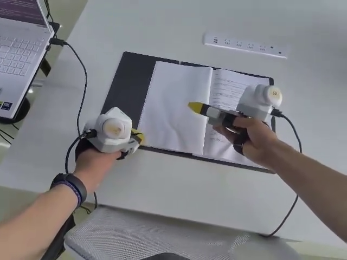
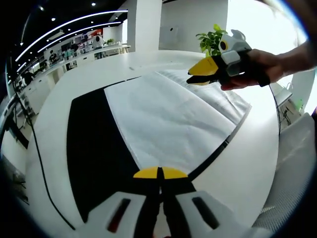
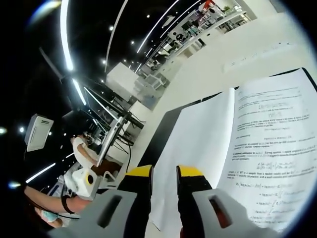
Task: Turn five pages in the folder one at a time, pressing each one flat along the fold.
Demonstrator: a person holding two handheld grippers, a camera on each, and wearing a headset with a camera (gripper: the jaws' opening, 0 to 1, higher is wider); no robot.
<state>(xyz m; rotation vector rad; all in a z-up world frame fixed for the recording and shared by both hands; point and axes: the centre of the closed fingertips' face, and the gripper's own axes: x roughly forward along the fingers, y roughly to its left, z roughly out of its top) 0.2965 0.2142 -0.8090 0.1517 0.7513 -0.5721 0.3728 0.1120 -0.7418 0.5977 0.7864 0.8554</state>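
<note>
Folder [image 1: 126,81]: lies open on the white surface [image 1: 162,27].
Left hand-held gripper [image 1: 136,137]: jaws closed together, by the folder's near corner.
Right hand-held gripper [image 1: 194,107]: jaws narrowly parted, over the blank page [image 1: 173,103].

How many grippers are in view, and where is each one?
2. The left gripper is at the near left corner of the folder; the right gripper is above the fold, between the blank page and the printed page.

One folder [image 1: 127,81], two tools [image 1: 138,138] [image 1: 194,106], one laptop [image 1: 19,49], one power strip [image 1: 245,45].
</note>
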